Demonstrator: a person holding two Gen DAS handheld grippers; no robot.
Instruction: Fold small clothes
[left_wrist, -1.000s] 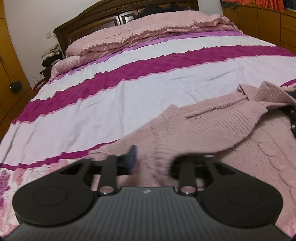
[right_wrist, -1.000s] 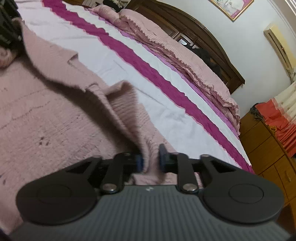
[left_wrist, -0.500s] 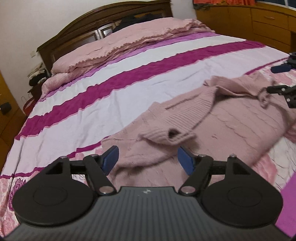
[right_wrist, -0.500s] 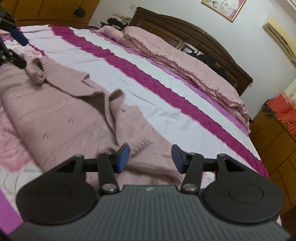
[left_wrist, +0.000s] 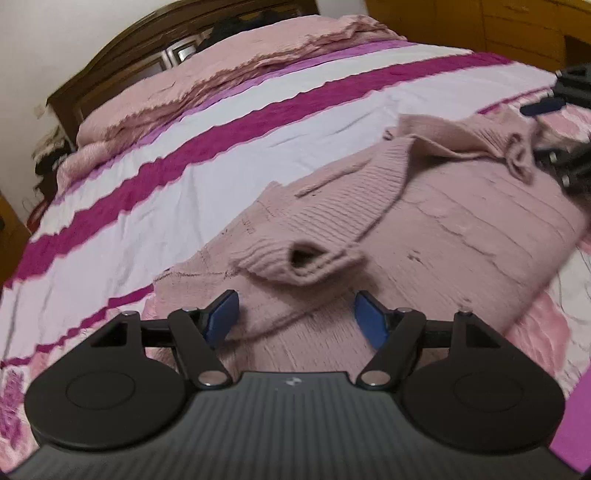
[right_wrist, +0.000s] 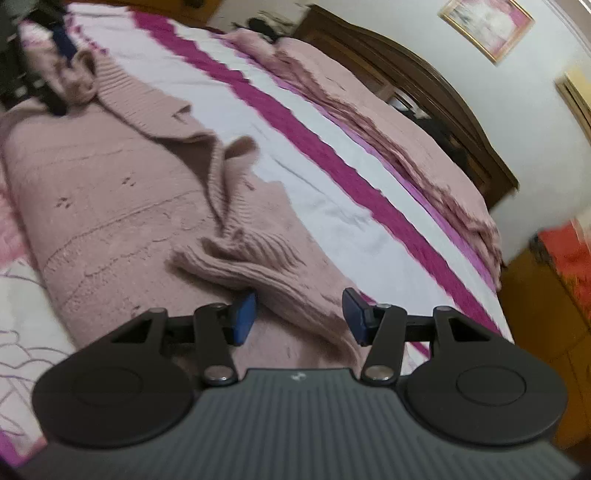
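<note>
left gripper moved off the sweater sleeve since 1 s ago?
Yes. The left gripper has backed away from the sleeve cuff, toward the foot of the bed; its jaws have just been opening, nothing pinched.

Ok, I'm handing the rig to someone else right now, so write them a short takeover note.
Left tongs: open, nothing held; jaws just opened, only a sleeve cuff lies ahead of them.
Right tongs: open, nothing gripped; jaws just opened, and the other sleeve's cuff lies loose between them.
Pink knitted sweater: flat on the striped bedspread.
Done: both sleeves laid across the body.
Left: fold the body over, then tidy; the sleeves look a bit rumpled.
</note>
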